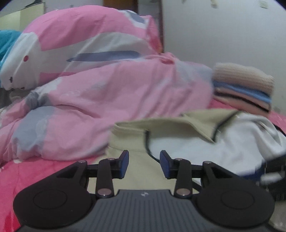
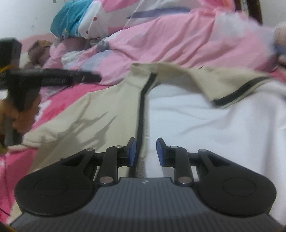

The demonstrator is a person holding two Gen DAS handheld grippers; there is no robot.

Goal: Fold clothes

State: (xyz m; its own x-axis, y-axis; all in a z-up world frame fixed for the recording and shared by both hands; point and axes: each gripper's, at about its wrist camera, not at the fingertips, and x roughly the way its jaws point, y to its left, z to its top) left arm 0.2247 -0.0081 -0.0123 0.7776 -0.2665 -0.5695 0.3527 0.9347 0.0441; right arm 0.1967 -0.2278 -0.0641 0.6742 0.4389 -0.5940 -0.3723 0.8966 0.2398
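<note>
Left wrist view: my left gripper [image 1: 144,163] has its fingers spread, nothing between them, over the beige-and-white garment [image 1: 196,149] on the bed [image 1: 35,171]. Only here I see the folded stack [image 1: 243,87] by the white wall [image 1: 223,32].

Right wrist view: right gripper [image 2: 146,153] fingers apart, garment's black trim [image 2: 141,114] between, grip unclear. Hand [image 2: 19,116] at left holds the other gripper level.

This is a bedroom in a home. A bed with a bright pink sheet [image 1: 44,169] fills the lower frame, and a rumpled pink, white and grey quilt [image 1: 107,89] is heaped across the middle. A stack of folded clothes [image 1: 244,85] sits at right against the plain white wall [image 1: 223,32]. A brown wooden door frame [image 1: 119,4] shows at top centre.
</note>
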